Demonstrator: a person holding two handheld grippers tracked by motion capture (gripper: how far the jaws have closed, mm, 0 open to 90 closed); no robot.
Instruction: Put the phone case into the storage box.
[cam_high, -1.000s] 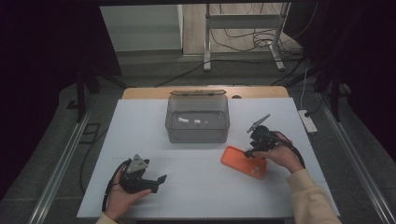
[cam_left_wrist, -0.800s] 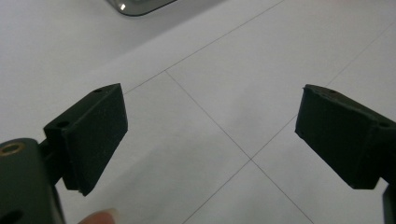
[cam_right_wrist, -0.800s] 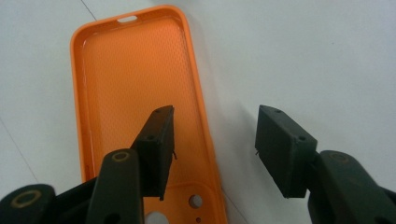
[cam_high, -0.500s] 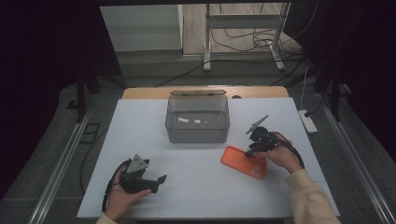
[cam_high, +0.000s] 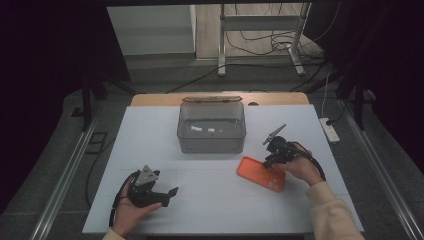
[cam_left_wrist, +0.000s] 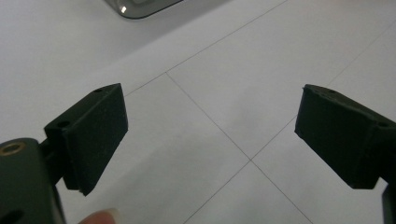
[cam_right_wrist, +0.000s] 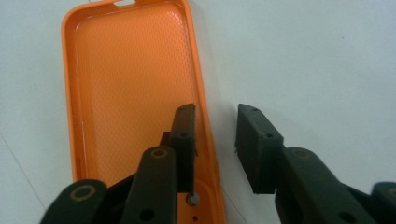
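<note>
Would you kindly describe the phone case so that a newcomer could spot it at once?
Start at the white table and find the grey box at its back. In front and to the right lies the phone case, flat, hollow side up, at the right gripper. It is the only orange thing there.

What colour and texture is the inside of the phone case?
Orange phone case, with a fine dotted mesh pattern inside; it shows best in the right gripper view.

On my white table (cam_high: 215, 205) a clear grey plastic box (cam_high: 211, 127) stands toward the far edge, with a few small white bits lying inside it. Behind it I see the bare wooden edge of the tabletop (cam_high: 150, 100). A white power strip (cam_high: 330, 130) sits off the table's right side, and cables (cam_high: 260, 37) trail across the floor beyond.
</note>
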